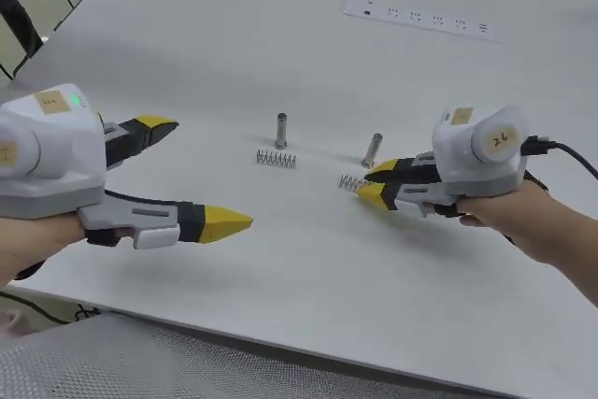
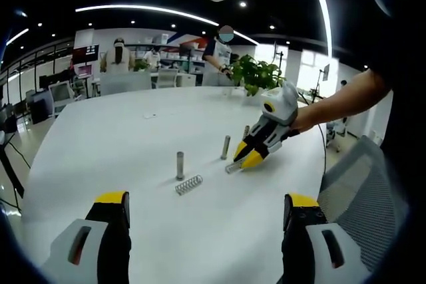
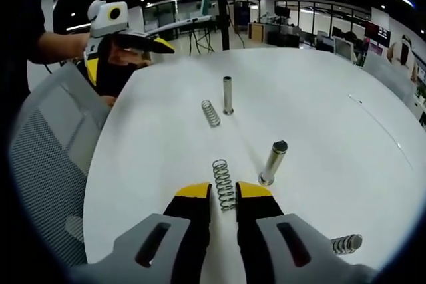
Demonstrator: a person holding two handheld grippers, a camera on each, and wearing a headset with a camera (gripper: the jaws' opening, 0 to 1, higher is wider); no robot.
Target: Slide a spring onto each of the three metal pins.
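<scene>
Two metal pins stand upright on the white table, one [image 1: 280,130] mid-table and one [image 1: 373,149] to its right. A spring [image 1: 276,159] lies in front of the first pin. My right gripper [image 1: 372,184] is low over the table with its jaws closed on the near end of a second spring [image 3: 223,183], which lies beside the leaning pin [image 3: 273,162]. A third spring [image 3: 346,244] lies at the lower right of the right gripper view. My left gripper [image 1: 192,173] hovers wide open at the left, holding nothing. Three pins [image 2: 225,146] line up in the left gripper view.
A white power strip [image 1: 425,19] lies at the table's far side. A grey mesh chair [image 1: 93,362] sits below the near table edge. Two people [image 2: 223,51] stand far behind the table in the left gripper view.
</scene>
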